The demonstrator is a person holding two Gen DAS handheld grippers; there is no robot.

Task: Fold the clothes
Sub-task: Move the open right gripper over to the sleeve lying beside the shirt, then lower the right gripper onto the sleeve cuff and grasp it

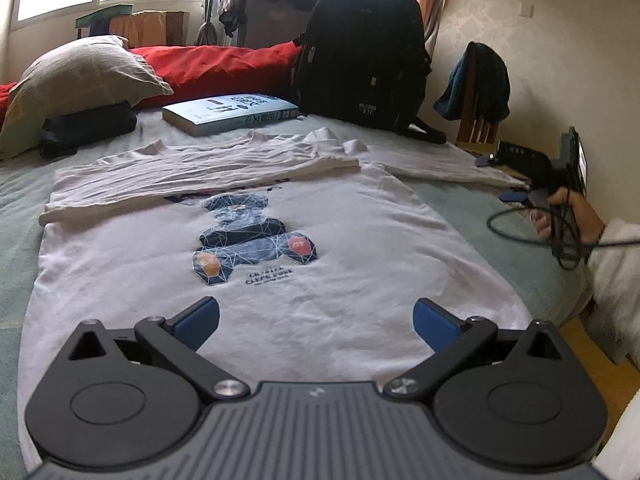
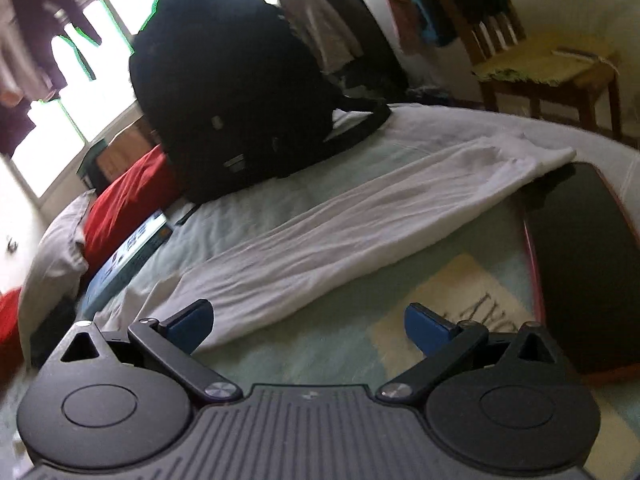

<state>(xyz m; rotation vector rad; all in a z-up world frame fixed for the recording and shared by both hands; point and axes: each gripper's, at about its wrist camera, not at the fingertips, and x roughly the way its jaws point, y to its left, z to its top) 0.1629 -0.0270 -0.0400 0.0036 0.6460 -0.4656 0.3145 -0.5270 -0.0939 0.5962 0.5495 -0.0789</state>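
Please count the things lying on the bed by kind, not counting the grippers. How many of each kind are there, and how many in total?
White shirt: 1
Book: 1
Black backpack: 1
Pillow: 1
Red cushion: 1
Small black bag: 1
Dark tray with red rim: 1
Total: 7

A home bedroom: a bed (image 1: 24, 200) with a beige pillow (image 1: 76, 76) and red duvet (image 1: 216, 66), a black backpack (image 1: 364, 52), and a wooden chair (image 2: 548, 76) alongside.
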